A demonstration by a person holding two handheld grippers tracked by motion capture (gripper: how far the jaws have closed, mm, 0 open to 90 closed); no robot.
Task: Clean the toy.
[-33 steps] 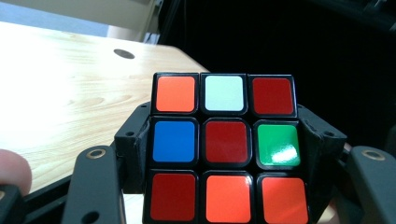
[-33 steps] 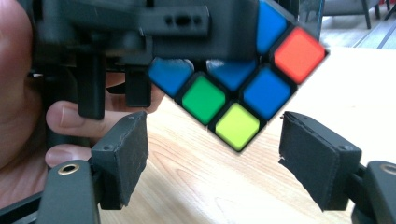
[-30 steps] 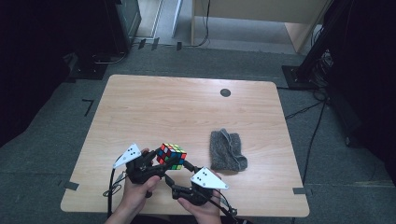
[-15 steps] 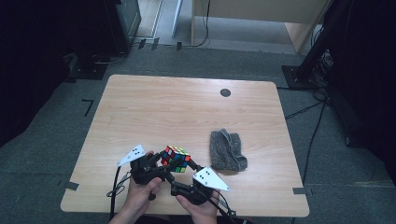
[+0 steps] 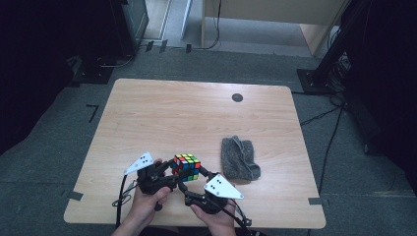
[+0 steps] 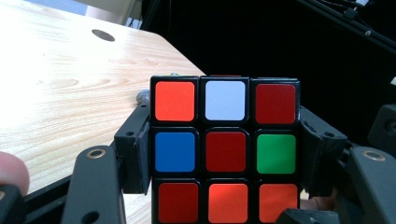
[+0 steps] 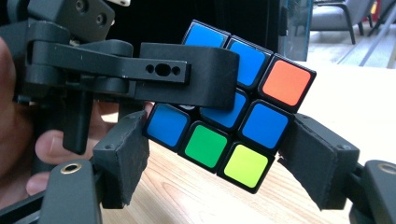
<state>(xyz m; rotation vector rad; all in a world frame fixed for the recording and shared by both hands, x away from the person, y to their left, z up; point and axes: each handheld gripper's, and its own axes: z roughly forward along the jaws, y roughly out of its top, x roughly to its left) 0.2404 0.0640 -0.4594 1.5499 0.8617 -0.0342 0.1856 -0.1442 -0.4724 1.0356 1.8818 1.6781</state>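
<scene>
A Rubik's cube hangs just above the wooden table near its front edge. My left gripper is shut on it from the left. In the left gripper view the pads clamp the cube on both sides, and its face shows red, orange, white, blue and green stickers. My right gripper reaches in from the right. Its jaws have just been closing with the cube between them, and both pads now touch the tilted lower layer. One of the left gripper's fingers crosses the blue face.
A crumpled grey cloth lies on the table to the right of the cube. A small black round mark sits near the far edge. Dark stands and cables ring the table on the grey floor.
The cube and both grippers have drifted slightly right and toward the front edge. The cloth has not moved.
</scene>
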